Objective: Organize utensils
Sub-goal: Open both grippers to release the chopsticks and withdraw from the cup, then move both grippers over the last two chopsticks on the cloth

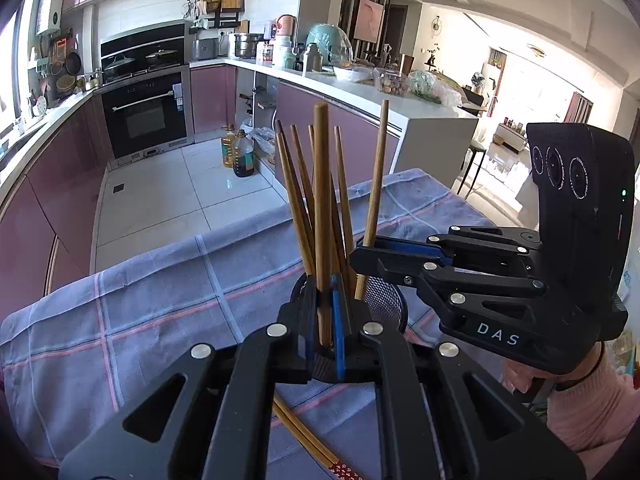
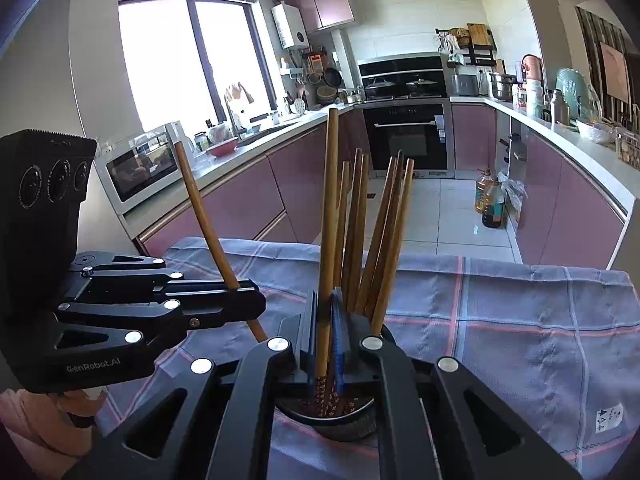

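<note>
A black mesh holder point(image 1: 386, 300) stands on the checked cloth with several wooden chopsticks point(image 1: 300, 184) upright in it. My left gripper point(image 1: 325, 332) is shut on one chopstick point(image 1: 321, 200) held upright over the holder. My right gripper point(image 2: 326, 340) is shut on another chopstick point(image 2: 330, 200), its patterned end inside the holder point(image 2: 344, 420). In the left wrist view the right gripper point(image 1: 362, 250) comes in from the right, clamping its chopstick point(image 1: 378, 168). In the right wrist view the left gripper point(image 2: 252, 300) comes in from the left, clamping a tilted chopstick point(image 2: 200, 208).
A pair of chopsticks point(image 1: 308, 436) lies flat on the blue checked cloth point(image 1: 140, 312) under my left gripper. Beyond the table's far edge are the tiled floor, oil bottles point(image 1: 238, 152) and pink kitchen cabinets. A white label point(image 2: 608, 418) sits on the cloth at right.
</note>
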